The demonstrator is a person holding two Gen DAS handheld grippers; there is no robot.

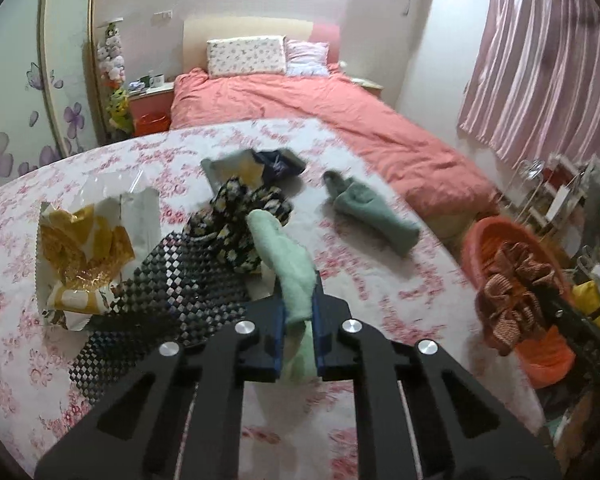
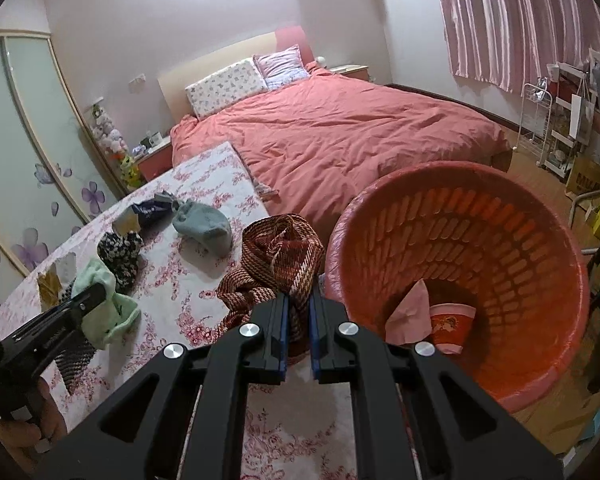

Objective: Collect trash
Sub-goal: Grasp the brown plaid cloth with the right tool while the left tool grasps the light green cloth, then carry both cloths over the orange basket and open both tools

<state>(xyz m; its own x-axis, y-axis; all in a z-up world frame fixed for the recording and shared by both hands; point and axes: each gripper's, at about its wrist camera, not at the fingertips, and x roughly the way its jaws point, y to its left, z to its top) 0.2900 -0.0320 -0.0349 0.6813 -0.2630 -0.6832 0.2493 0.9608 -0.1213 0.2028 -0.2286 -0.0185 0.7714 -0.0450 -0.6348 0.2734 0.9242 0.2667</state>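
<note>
My left gripper (image 1: 298, 312) is shut on a mint green cloth (image 1: 288, 264) held above the floral table (image 1: 380, 288); it shows in the right wrist view (image 2: 100, 308) too. My right gripper (image 2: 298, 320) is shut on a red-brown woven cloth (image 2: 280, 256), right beside the rim of the orange laundry basket (image 2: 500, 208). The basket holds a pink paper (image 2: 410, 312) and a red paper cup (image 2: 452, 320). Yellow and white wrappers (image 1: 80, 248) lie at the table's left.
On the table lie a black floral cloth (image 1: 240, 216), a black-and-white checked cloth (image 1: 172, 280), a grey-green sock (image 1: 372, 208), a dark blue item (image 1: 280, 162) and a yellow packet (image 1: 236, 168). A pink bed (image 2: 340, 132) stands behind, shelves (image 2: 560, 128) at right.
</note>
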